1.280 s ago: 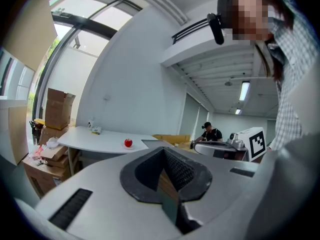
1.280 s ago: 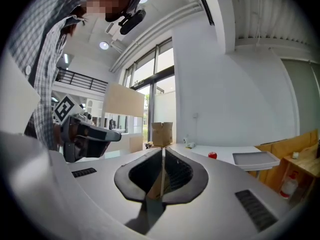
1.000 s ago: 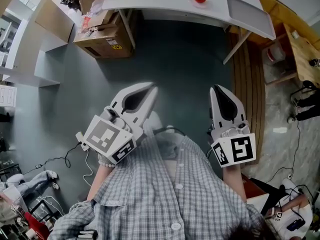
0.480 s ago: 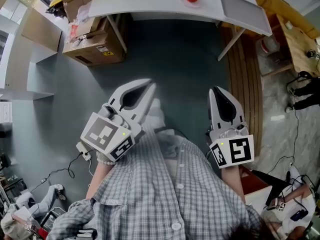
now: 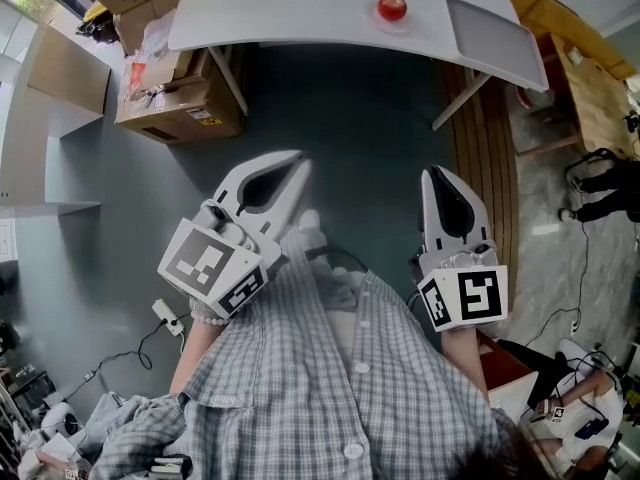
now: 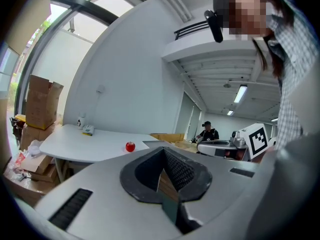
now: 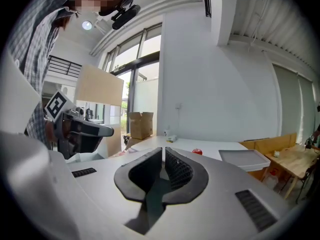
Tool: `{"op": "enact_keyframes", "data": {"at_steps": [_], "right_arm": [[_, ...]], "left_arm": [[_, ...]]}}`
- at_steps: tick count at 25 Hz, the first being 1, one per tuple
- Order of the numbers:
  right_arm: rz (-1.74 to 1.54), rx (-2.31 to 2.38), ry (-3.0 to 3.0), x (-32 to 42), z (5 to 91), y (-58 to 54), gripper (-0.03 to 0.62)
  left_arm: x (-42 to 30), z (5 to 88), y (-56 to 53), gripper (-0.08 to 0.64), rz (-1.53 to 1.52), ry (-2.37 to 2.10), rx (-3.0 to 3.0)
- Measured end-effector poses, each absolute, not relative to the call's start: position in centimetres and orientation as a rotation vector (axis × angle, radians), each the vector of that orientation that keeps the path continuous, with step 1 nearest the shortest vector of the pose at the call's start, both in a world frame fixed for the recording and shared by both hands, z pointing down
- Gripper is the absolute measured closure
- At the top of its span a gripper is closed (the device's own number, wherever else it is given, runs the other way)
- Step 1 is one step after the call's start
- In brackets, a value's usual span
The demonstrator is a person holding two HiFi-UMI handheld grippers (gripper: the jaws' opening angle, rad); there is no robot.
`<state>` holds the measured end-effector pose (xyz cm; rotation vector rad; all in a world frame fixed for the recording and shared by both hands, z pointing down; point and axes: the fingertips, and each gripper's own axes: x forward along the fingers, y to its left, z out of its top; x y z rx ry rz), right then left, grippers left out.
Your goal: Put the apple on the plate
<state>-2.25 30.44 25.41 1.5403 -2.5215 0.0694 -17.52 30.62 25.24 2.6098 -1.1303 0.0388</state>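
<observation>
A red apple (image 5: 392, 7) sits on the white table (image 5: 300, 8) at the top of the head view, far ahead of both grippers. A pale round shape shows under it, too faint to tell if it is a plate. The apple (image 6: 130, 146) is small and distant in the left gripper view, and the apple (image 7: 197, 152) is just as small in the right gripper view. My left gripper (image 5: 300, 160) is shut with nothing in it, held over the grey floor. My right gripper (image 5: 432, 173) is level with it, jaws together and empty.
A grey tray (image 5: 495, 33) lies on the table right of the apple. Cardboard boxes (image 5: 170, 98) stand under the table's left end. A wooden bench (image 5: 590, 98) is at the right. Cables (image 5: 165, 318) trail on the floor at the left. A person (image 6: 206, 131) sits far off.
The table with the apple has drawn nearer and shows more fully in the head view. Both grippers keep the same pose in front of the body, still shut.
</observation>
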Motion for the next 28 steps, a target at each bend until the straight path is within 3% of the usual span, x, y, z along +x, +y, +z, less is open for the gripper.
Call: {"op": "enact_keyframes", "data": {"at_steps": [28], "right_arm": [[-0.023, 1.713, -2.385, -4.6, 24.7, 22.6, 0.560]], "left_arm": [[-22.4, 24.5, 20.8, 0.551, -0.006, -1.070, 2.685]]}}
